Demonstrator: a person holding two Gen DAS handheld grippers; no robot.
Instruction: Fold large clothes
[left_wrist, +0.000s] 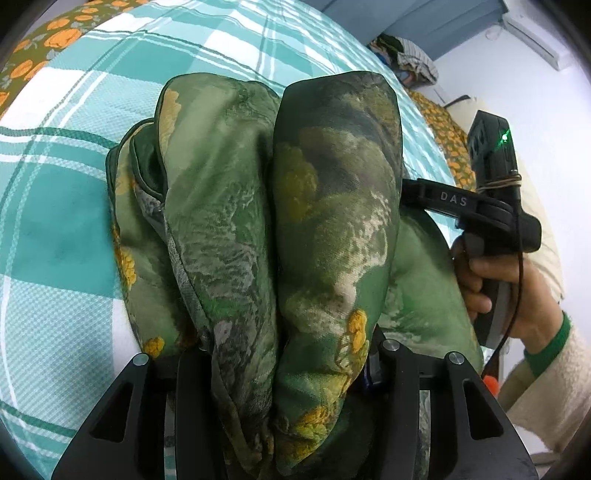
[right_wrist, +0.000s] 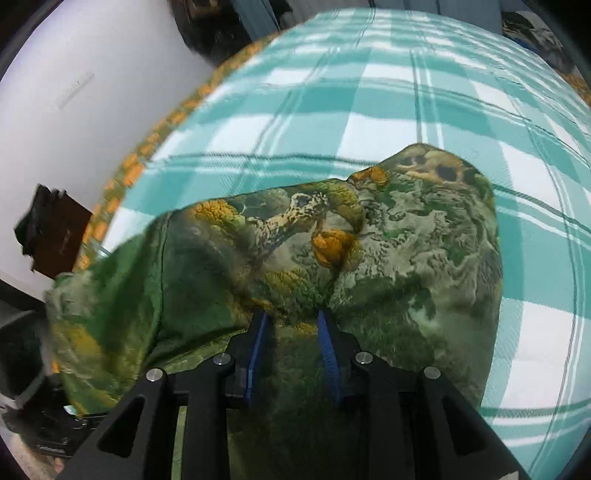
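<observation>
Teal-and-white checked bed carries the bunched green printed garment.

One green printed garment on the bed. One checked teal-and-white sheet. Two grippers: left gripper, right gripper. Two blue-padded fingers visible on the right. One hand seen.

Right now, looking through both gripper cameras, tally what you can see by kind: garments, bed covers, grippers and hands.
Green printed garment: 1
Teal checked bed cover: 1
Orange floral cover at the bed's edge: 1
Grippers: 2, left gripper, right gripper
Hand, on the right gripper's handle: 1
Total: 6
</observation>
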